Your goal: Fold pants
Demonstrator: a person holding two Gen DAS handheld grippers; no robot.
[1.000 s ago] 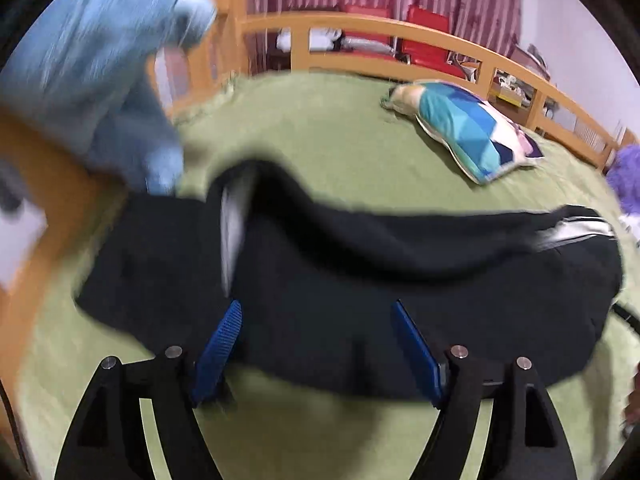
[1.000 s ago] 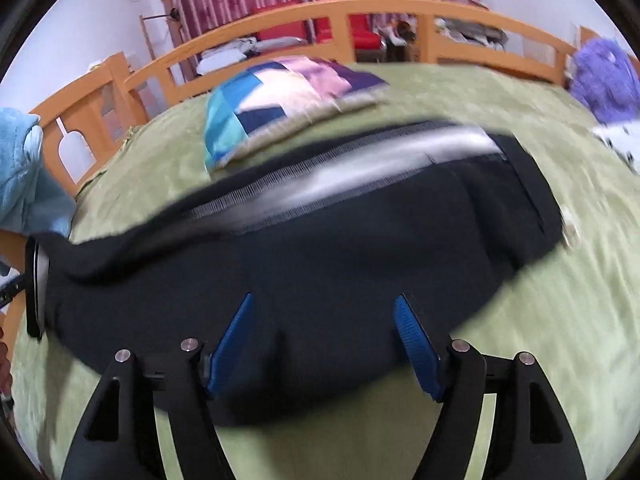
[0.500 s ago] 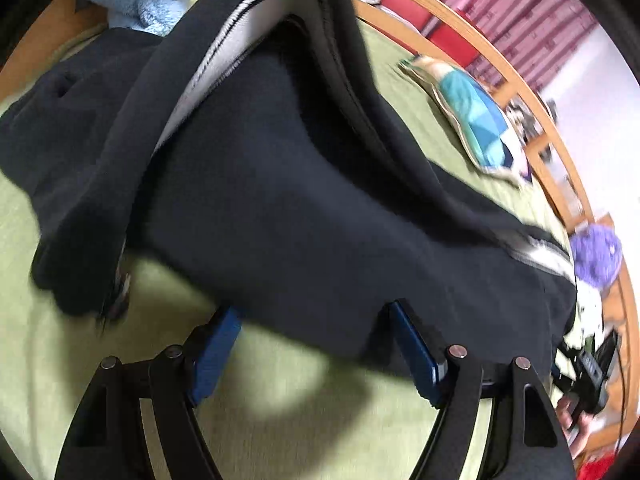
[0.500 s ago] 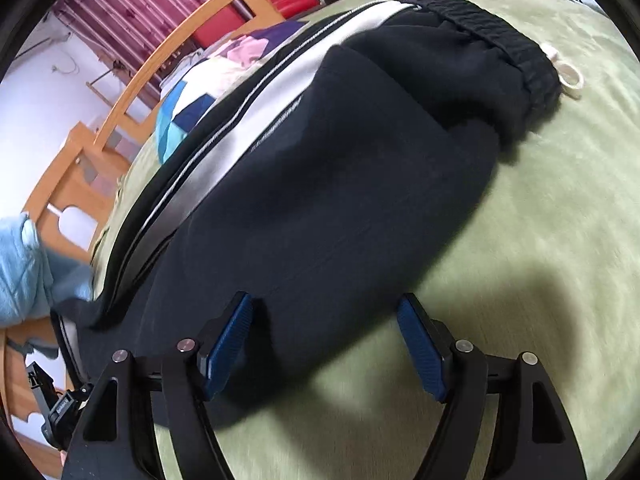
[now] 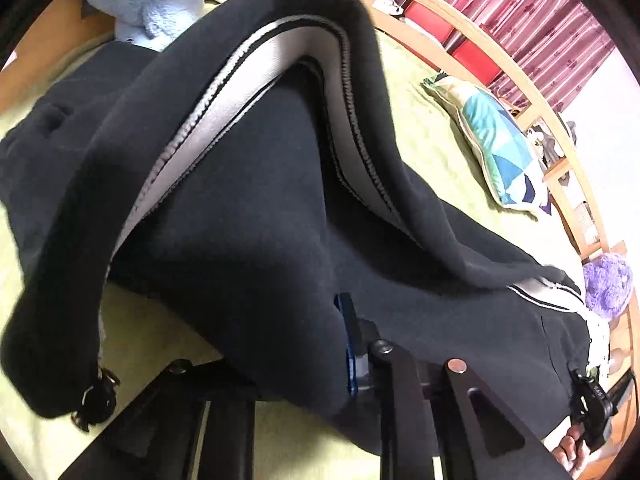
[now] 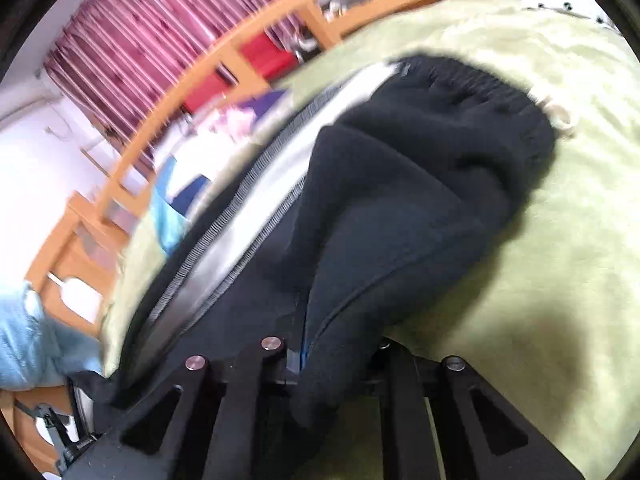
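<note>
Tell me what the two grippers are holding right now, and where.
Both hold the pants: left gripper and right gripper each shut on the near edge.

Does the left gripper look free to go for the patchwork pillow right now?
Probably not: the left gripper is shut on the black pants, whose lifted bulk sits between it and the patchwork pillow.

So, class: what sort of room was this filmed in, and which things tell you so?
Most likely a bedroom. A green bedspread covers a bed with a curved wooden rail, a patchwork pillow lies on it, and striped pink curtains hang behind.
</note>
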